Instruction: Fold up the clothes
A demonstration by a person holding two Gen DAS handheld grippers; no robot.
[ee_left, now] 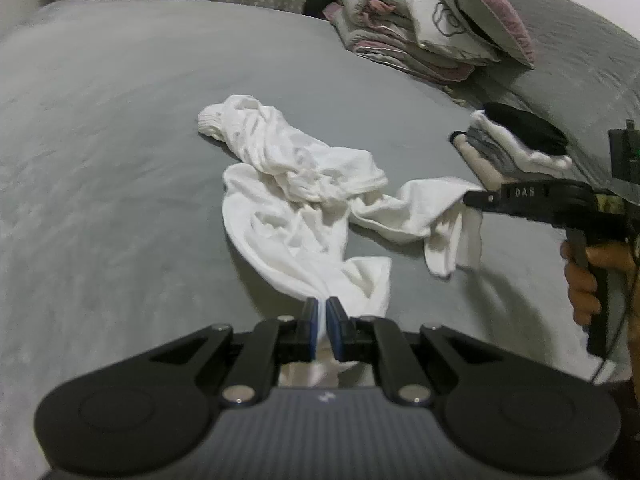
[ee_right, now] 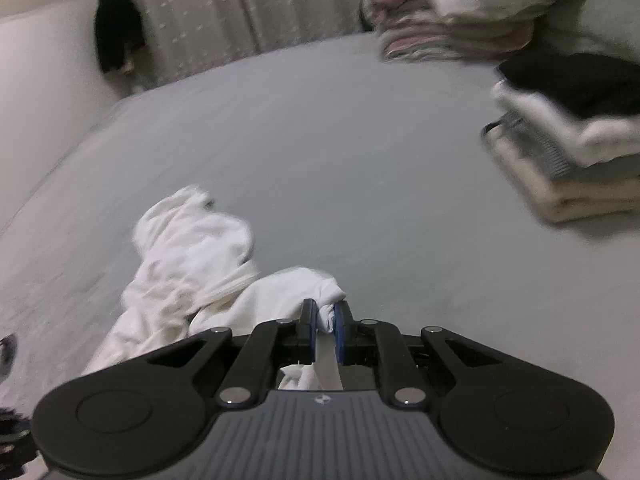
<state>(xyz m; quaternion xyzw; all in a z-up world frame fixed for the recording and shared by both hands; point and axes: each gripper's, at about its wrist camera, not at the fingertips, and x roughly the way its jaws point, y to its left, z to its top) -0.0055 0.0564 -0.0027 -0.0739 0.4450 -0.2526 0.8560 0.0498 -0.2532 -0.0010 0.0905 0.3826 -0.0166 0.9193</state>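
On the grey bed (ee_left: 120,140) lies one white garment (ee_left: 288,184), crumpled and twisted, not folded. The left gripper (ee_left: 323,312) is clamped on its near edge; the right gripper (ee_right: 325,316) is pinched on another bunched part, lifting it slightly. One small stack of folded clothes (ee_left: 516,144) sits near the right, so some folding appears done, while this piece seems left to spread and fold. One heap of bedding (ee_left: 424,12) rests beyond.

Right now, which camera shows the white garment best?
The left wrist view: the white garment lies crumpled across the bed, pinched by the left gripper and right gripper. The right wrist view shows only a blurred portion near its own fingers.
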